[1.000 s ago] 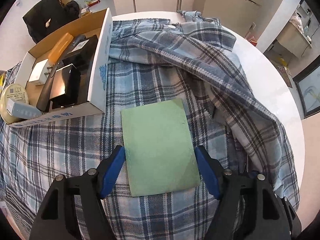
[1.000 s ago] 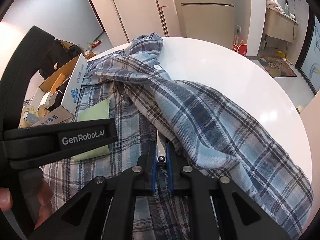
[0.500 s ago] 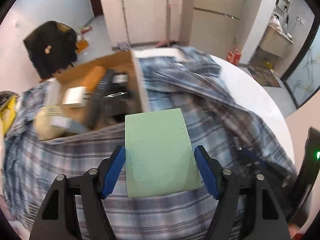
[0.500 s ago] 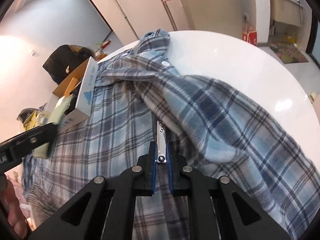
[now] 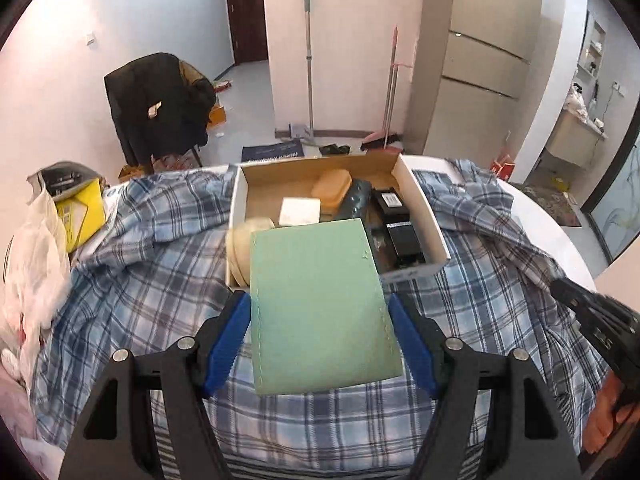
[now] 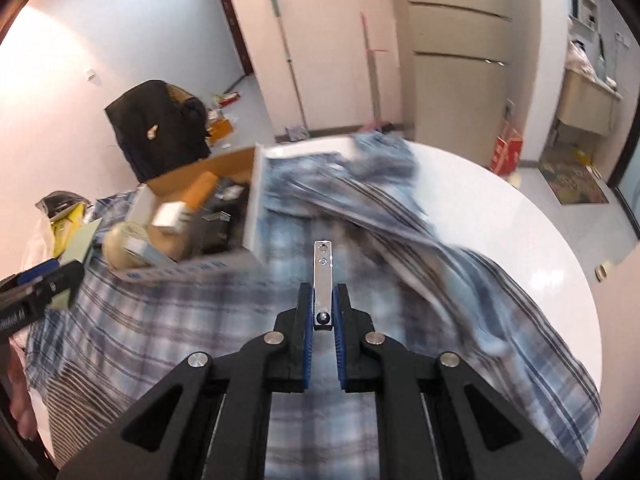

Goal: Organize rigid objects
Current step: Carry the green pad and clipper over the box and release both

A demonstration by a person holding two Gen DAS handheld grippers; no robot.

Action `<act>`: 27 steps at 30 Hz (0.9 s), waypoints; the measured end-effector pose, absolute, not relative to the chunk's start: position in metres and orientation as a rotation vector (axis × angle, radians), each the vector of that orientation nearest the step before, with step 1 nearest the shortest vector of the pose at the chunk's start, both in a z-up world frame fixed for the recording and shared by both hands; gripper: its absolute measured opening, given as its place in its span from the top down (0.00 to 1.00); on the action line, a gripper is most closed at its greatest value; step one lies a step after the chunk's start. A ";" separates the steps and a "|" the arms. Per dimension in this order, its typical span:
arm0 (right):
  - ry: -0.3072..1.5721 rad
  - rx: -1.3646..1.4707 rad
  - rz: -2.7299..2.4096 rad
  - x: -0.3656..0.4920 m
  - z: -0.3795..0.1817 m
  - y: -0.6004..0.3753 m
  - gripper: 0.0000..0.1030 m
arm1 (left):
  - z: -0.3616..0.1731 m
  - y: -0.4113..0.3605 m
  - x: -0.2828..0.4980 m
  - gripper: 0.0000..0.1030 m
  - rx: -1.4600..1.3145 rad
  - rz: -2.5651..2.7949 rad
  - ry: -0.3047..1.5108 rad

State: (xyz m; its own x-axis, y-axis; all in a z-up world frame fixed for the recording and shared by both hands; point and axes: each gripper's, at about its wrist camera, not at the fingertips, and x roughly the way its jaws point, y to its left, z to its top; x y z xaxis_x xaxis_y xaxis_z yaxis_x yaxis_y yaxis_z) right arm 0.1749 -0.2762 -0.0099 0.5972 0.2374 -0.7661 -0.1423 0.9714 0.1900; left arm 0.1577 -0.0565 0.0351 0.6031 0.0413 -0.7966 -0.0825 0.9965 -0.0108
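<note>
Green card: a flat, pale green rectangular sheet held between the two blue pads of the left gripper, one pad pressed on each long edge, so the jaws stand wide but clamped on it. The card hangs above the plaid shirt, its far edge overlapping the near wall of the cardboard box.

Metal strip: a narrow, bright bar with small holes near its far end, pinched at its near end by the right gripper, whose jaws are drawn together on it. The strip projects straight forward beyond the fingertips and is clear of the cloth below.

Cardboard box: open-topped, resting on the shirt towards the far left edge of the round white table. It contains an orange case, a small white box, several dark items and a cream roll at its near left corner; in the blurred right wrist view the contents cannot be told apart with certainty.

Plaid shirt: blue and white, spread loosely over the left half of the table and bunched in folds towards the right, leaving the right edge of the table bare.

Surroundings: a yellow package and white plastic bag at the table's left edge; a dark jacket on a chair; a mop and a broom against the far wall.
</note>
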 end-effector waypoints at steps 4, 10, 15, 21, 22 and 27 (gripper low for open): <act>0.918 0.104 0.276 0.199 0.001 -0.233 0.92 | 0.044 -0.041 0.177 0.29 -0.047 0.053 0.886; 0.899 0.094 0.295 0.236 0.012 -0.188 0.92 | 0.034 -0.021 0.242 0.29 -0.076 0.031 0.890; 0.919 0.082 0.293 0.257 -0.005 -0.170 0.92 | 0.008 -0.023 0.281 0.29 0.030 0.037 0.866; 0.950 0.075 0.302 0.264 -0.028 -0.168 0.92 | -0.029 -0.024 0.304 0.29 0.018 0.024 0.956; 0.958 0.079 0.302 0.266 -0.030 -0.169 0.92 | -0.032 -0.025 0.306 0.29 0.017 0.023 0.957; 0.997 0.105 0.297 0.272 -0.042 -0.176 0.92 | -0.040 -0.025 0.308 0.29 -0.023 -0.001 0.966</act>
State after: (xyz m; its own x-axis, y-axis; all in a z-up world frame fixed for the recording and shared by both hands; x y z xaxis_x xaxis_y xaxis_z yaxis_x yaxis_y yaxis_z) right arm 0.2718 -0.1765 -0.0424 0.5067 0.2931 -0.8107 -0.1979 0.9549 0.2216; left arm 0.3081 -0.0249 -0.0402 0.5683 -0.0114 -0.8227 -0.0095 0.9997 -0.0205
